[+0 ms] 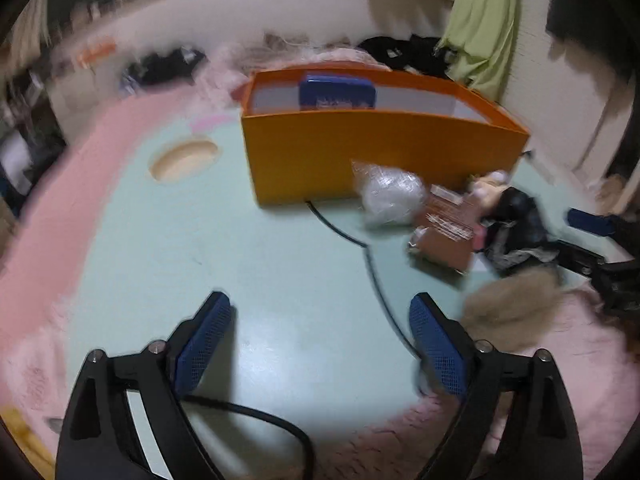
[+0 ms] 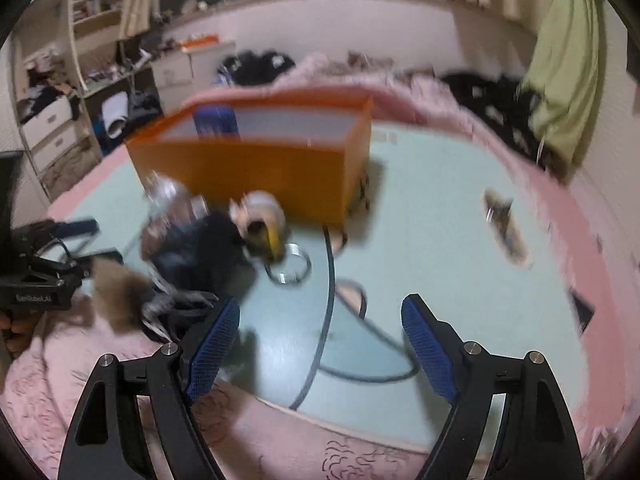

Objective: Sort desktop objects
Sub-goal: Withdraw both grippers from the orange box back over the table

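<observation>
Orange box (image 1: 360,160): it is standing upright at the far side of the pale green tabletop (image 1: 200,260), open top facing up, likely serving as the bin for sorted things; a blue item (image 1: 337,92) is already sitting inside against its back wall.
Clutter pile: a crumpled clear plastic bag (image 1: 390,194), a brown cardboard packet (image 1: 444,236), a small plush toy (image 2: 260,216) and dark cloth (image 1: 516,224) are lying bunched just beside the box's front, waiting to be sorted.
Metal ring (image 2: 289,267): it is lying flat near the plush toy.
Black cable (image 1: 360,248): it is trailing from under the box across the tabletop.
Left gripper (image 1: 320,340): its jaws are standing spread with nothing between them, hovering over bare tabletop.
Right gripper (image 2: 320,340): it is spread and empty too, angling down beside the pile, probably readying a first pick.
</observation>
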A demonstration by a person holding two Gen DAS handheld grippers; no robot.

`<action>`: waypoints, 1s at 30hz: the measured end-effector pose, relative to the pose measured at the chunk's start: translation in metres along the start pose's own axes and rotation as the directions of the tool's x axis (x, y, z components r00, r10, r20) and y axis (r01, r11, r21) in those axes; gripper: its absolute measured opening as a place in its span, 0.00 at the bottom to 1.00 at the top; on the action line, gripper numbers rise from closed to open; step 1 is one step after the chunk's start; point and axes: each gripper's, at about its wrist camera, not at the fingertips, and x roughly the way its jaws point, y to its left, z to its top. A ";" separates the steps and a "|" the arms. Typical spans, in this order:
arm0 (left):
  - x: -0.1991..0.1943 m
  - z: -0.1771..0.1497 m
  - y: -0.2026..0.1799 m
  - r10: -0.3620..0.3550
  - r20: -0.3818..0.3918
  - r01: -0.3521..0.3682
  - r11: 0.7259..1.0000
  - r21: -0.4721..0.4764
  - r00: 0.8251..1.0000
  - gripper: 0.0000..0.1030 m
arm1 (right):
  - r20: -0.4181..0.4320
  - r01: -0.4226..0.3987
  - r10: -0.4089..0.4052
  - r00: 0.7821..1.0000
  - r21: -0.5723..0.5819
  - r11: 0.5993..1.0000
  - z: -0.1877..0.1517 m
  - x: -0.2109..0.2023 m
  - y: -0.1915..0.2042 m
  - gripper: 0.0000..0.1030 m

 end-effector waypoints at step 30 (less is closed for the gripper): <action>0.000 -0.010 -0.001 -0.021 0.045 0.021 1.000 0.008 0.999 1.00 | 0.174 -0.078 0.060 0.983 0.099 0.992 -0.010 -0.033 -0.015 0.97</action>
